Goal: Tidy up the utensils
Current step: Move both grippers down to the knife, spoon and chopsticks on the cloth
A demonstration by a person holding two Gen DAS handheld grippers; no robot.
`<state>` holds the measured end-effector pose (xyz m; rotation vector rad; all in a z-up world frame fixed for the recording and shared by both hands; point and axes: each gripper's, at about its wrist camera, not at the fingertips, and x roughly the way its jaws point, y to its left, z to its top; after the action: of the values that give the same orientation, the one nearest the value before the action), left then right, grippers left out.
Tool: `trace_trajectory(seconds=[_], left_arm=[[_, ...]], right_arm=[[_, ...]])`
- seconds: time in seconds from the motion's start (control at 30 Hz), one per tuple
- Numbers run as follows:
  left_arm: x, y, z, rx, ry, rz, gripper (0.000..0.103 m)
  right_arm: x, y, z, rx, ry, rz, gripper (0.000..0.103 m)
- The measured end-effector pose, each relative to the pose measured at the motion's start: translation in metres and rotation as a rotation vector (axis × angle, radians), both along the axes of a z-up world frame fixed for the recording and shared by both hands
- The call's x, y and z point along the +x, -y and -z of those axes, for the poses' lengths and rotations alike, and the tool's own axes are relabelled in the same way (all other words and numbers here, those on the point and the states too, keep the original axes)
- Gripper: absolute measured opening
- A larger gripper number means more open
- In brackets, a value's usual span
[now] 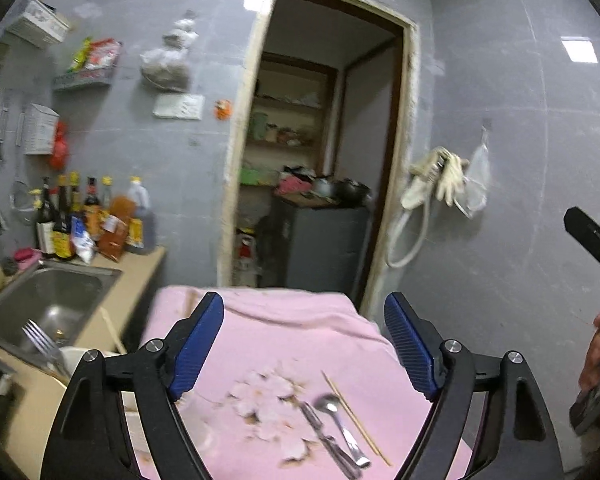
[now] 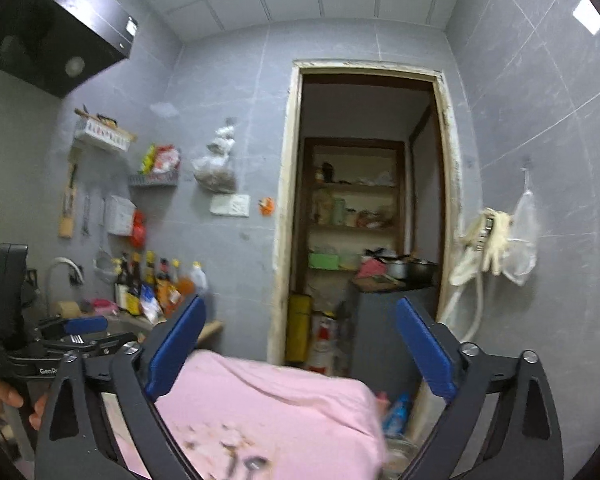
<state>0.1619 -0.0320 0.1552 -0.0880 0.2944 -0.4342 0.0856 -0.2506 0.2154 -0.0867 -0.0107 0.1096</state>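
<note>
Gaping left tongs (image 1: 304, 344) | right tongs (image 2: 300, 346) wide | both empty

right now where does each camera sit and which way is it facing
Left wrist: on the left gripper, tipped slightly down over the pink cloth toward the doorway; its open jaws show, empty, above a spoon and chopstick; the right gripper's edge shows at far right.
Right wrist: on the right gripper, facing level at the doorway; its open jaws show, with the left gripper and a hand at lower left.
Shared: the pink cloth, doorway, sauce bottles and hanging gloves.
</note>
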Motion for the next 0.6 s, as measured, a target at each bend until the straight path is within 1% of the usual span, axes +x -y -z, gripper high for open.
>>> trace_trajectory(seconds=[0.1,0.23,0.4,0.47,0.6], left_arm=[[0.011,0.015,0.019,0.029,-0.060,0.024,0.080],[0.022,0.029,0.051,0.071,-0.156,0.030,0.080],[0.038,0.039,0.093,0.138,-0.270,0.028,0.080],[0.048,0.042,0.110,0.155,-0.333,0.035,0.080],[0.069,0.048,0.137,0.177,-0.442,0.058,0.080]], right_arm=[[-0.004,0.011,0.014,-0.017,-0.033,0.036,0.101],[0.005,0.022,0.050,0.008,-0.110,0.046,0.101],[0.032,0.029,0.108,0.046,-0.245,0.022,0.101],[0.045,0.030,0.128,0.056,-0.308,0.009,0.101],[0.070,0.030,0.159,0.053,-0.422,-0.020,0.101]])
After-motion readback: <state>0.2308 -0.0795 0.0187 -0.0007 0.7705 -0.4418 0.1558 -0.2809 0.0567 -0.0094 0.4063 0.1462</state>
